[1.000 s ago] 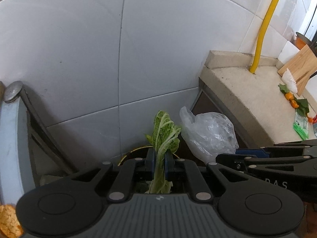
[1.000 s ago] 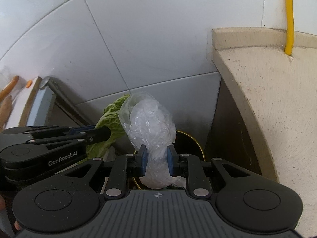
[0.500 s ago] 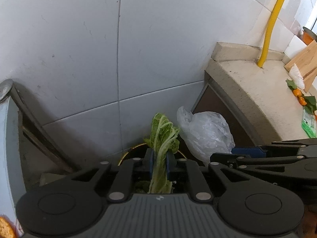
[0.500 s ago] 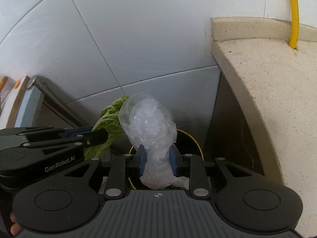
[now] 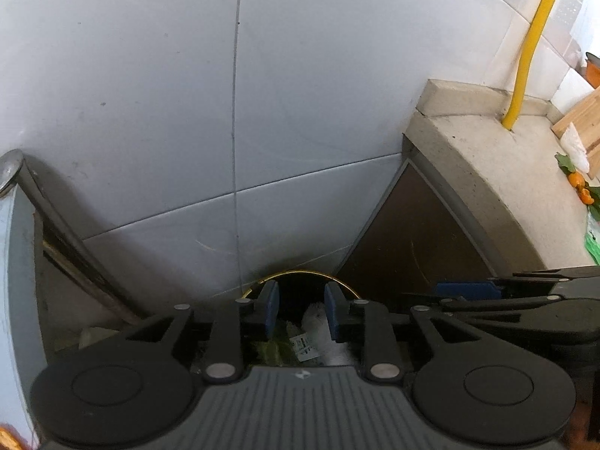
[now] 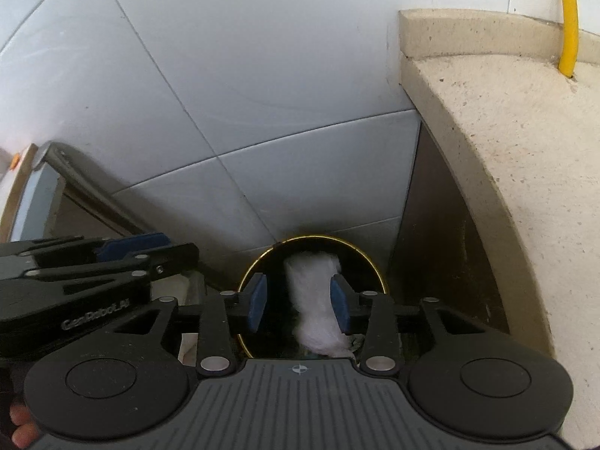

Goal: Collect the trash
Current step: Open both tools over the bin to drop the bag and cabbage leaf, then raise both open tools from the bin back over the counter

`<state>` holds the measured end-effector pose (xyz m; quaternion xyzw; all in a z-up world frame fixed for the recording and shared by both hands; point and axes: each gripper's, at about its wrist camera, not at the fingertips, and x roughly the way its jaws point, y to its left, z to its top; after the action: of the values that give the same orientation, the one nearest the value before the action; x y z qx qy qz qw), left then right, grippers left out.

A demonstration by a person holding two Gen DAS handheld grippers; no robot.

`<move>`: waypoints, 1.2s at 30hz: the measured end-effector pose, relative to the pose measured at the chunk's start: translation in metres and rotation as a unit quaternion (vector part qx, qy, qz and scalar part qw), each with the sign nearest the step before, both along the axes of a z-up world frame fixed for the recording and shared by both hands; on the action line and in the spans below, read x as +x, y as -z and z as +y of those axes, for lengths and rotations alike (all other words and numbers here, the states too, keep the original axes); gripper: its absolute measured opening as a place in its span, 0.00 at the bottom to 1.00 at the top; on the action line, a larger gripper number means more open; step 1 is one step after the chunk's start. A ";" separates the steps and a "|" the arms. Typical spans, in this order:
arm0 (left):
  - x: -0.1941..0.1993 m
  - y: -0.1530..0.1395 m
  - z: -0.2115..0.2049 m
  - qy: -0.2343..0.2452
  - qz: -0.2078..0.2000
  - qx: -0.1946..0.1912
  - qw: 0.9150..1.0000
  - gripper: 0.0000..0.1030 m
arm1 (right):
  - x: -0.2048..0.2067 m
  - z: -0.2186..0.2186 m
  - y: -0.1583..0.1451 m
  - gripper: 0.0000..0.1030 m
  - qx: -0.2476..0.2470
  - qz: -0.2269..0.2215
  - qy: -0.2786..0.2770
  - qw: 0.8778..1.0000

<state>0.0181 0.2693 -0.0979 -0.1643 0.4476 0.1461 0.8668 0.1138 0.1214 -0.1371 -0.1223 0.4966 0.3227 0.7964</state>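
Note:
A round bin with a gold rim (image 6: 375,262) stands on the floor against the tiled wall; its rim also shows in the left wrist view (image 5: 300,273). My left gripper (image 5: 302,311) is open and empty above the bin, with green cabbage leaf (image 5: 273,350) and white plastic (image 5: 317,318) lying in the bin below it. My right gripper (image 6: 299,302) is open above the bin. The crumpled plastic bag (image 6: 313,300) is blurred between its open jaws, over the bin; I cannot tell whether it touches the pads.
A beige stone counter (image 6: 506,150) with a yellow pipe (image 6: 568,18) rises on the right; a dark cabinet side (image 5: 412,240) is below it. More scraps, orange peel (image 5: 579,183) and a wooden board (image 5: 581,120) lie far along the counter. A blue-grey appliance edge (image 5: 15,243) is left.
Both grippers have opened. The cabbage leaf has dropped from the left gripper into the bin, and the plastic bag has left the right gripper's grip and is going down into the bin.

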 end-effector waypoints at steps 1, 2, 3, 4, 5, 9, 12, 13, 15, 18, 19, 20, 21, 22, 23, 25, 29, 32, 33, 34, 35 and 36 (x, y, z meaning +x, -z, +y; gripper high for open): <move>0.000 0.000 0.000 0.000 0.000 0.000 1.000 0.20 | 0.001 0.001 0.002 0.45 -0.002 -0.002 0.002 1.000; 0.000 0.000 0.001 -0.001 0.000 0.000 1.000 0.20 | 0.002 0.001 0.003 0.45 -0.004 -0.002 0.004 1.000; -0.001 0.000 0.001 -0.001 -0.001 -0.001 1.000 0.20 | 0.003 0.001 0.003 0.45 -0.005 0.000 0.006 1.000; -0.001 0.000 0.001 0.000 -0.002 -0.001 1.000 0.20 | 0.003 0.001 0.004 0.45 -0.005 0.002 0.007 1.000; 0.000 0.000 0.001 0.001 -0.002 0.000 1.000 0.20 | 0.002 0.000 0.003 0.45 -0.006 0.001 0.007 1.000; 0.000 0.000 -0.002 0.007 -0.003 0.006 1.000 0.20 | 0.000 -0.003 -0.002 0.45 -0.007 -0.006 0.009 1.000; -0.001 -0.001 -0.003 0.010 -0.005 0.010 1.000 0.21 | -0.001 -0.004 -0.006 0.45 -0.006 -0.011 0.014 1.000; -0.001 -0.002 -0.004 0.011 -0.006 0.011 1.000 0.21 | -0.002 -0.006 -0.007 0.46 -0.005 -0.013 0.015 1.000; -0.001 -0.002 -0.005 0.013 -0.007 0.011 1.000 0.21 | -0.004 -0.011 -0.010 0.46 -0.003 -0.016 0.015 1.000; -0.002 -0.004 -0.007 0.018 -0.012 0.014 1.000 0.21 | -0.009 -0.016 -0.014 0.49 -0.002 -0.022 0.017 1.000; -0.003 -0.005 -0.008 0.021 -0.014 0.015 1.000 0.21 | -0.010 -0.017 -0.014 0.51 -0.002 -0.025 0.017 1.000; -0.003 -0.006 -0.010 0.025 -0.016 0.018 0.999 0.22 | -0.012 -0.020 -0.015 0.51 -0.003 -0.029 0.019 0.999; -0.004 -0.007 -0.011 0.028 -0.018 0.021 0.999 0.22 | -0.013 -0.023 -0.016 0.52 -0.003 -0.032 0.021 0.999; -0.004 -0.008 -0.013 0.031 -0.019 0.024 0.999 0.23 | -0.015 -0.025 -0.018 0.52 -0.003 -0.034 0.023 0.999; -0.004 -0.008 -0.014 0.034 -0.021 0.027 0.999 0.27 | -0.016 -0.029 -0.019 0.52 -0.002 -0.036 0.026 0.999; -0.004 -0.010 -0.016 0.038 -0.024 0.030 0.999 0.28 | -0.019 -0.037 -0.025 0.55 0.001 -0.039 0.031 0.999; -0.004 -0.011 -0.018 0.042 -0.028 0.034 0.998 0.30 | -0.026 -0.046 -0.035 0.58 0.007 -0.053 0.036 0.998; -0.004 -0.011 -0.019 0.044 -0.029 0.039 0.998 0.32 | -0.031 -0.052 -0.045 0.61 0.014 -0.062 0.037 0.997; -0.004 -0.012 -0.019 0.045 -0.029 0.041 0.998 0.33 | -0.032 -0.054 -0.049 0.64 0.016 -0.066 0.038 0.997; -0.005 -0.011 -0.020 0.046 -0.029 0.044 0.998 0.34 | -0.034 -0.057 -0.052 0.66 0.017 -0.071 0.038 0.997; -0.005 -0.011 -0.021 0.046 -0.029 0.047 0.997 0.35 | -0.035 -0.060 -0.056 0.67 0.018 -0.076 0.039 0.996; -0.005 -0.011 -0.022 0.048 -0.029 0.051 0.997 0.36 | -0.036 -0.062 -0.058 0.68 0.019 -0.081 0.039 0.996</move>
<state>0.0134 0.2469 -0.0866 -0.1022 0.4215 0.1224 0.8927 0.0782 0.0594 -0.0792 -0.1134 0.4289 0.2893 0.8482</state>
